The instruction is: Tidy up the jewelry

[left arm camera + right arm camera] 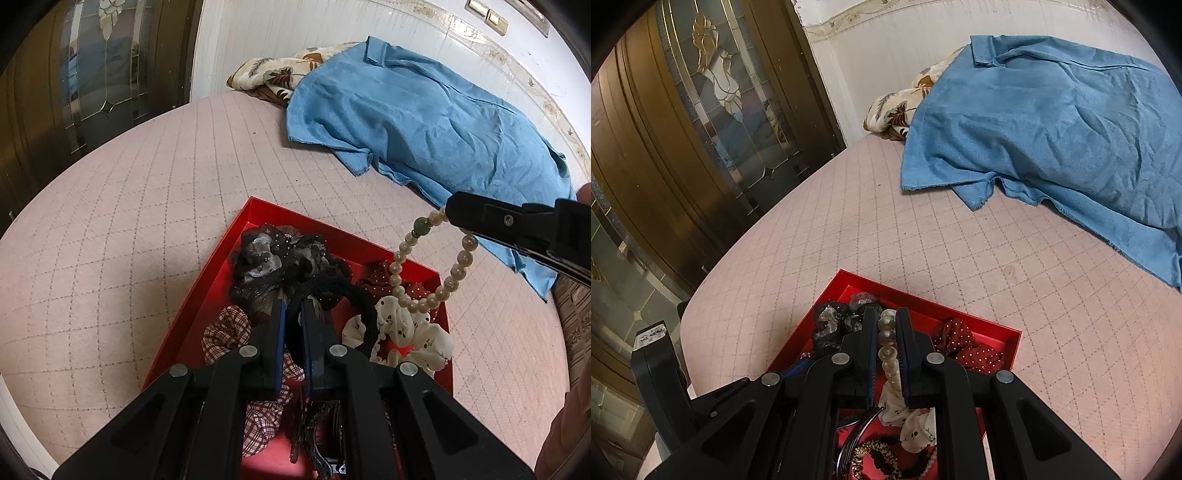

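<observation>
Nearing its end by my judgement, the sorting is continuing with scrunchies already lying in the red box while the right gripper is pinching a pearl bracelet above its right corner and the left gripper is pinching a black hair tie over its middle.

A red tray sits on a pink quilted bed. Inside the tray, hair ties and scrunchies crowd nearly the whole floor. Left of the tray and beyond its far corner, the bed lies bare. Further beyond, to the right, a rumpled blue cloth covers the bed, its near edge close to the tray.
</observation>
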### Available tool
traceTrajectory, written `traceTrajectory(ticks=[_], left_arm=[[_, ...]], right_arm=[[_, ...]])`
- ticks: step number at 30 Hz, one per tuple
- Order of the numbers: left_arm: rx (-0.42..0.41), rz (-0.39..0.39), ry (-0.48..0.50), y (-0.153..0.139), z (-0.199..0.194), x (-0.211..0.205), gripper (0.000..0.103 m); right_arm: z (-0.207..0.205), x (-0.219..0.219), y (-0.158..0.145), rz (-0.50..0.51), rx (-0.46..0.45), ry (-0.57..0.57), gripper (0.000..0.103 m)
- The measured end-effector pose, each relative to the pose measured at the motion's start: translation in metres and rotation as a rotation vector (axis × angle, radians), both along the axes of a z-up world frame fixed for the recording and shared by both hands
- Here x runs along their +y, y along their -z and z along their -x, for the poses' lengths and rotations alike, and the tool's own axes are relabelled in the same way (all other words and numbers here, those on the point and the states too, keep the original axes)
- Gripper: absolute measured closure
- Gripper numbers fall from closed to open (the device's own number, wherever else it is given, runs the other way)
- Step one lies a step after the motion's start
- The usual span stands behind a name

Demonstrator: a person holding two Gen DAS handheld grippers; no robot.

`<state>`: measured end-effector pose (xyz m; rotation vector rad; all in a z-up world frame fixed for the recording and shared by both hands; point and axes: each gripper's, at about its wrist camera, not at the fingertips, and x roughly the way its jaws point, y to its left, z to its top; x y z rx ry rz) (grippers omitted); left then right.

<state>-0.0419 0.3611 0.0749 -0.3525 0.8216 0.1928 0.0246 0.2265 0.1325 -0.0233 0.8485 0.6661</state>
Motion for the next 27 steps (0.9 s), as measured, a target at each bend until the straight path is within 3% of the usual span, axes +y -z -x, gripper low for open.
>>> traceTrajectory(ticks=[27], left_arm=[[0.039, 0.019, 0.011, 0.011, -0.011, 0.001, 0.095]], right_arm=[[-0.011, 0.009, 0.018, 0.01, 0.037, -0.009, 0.092]])
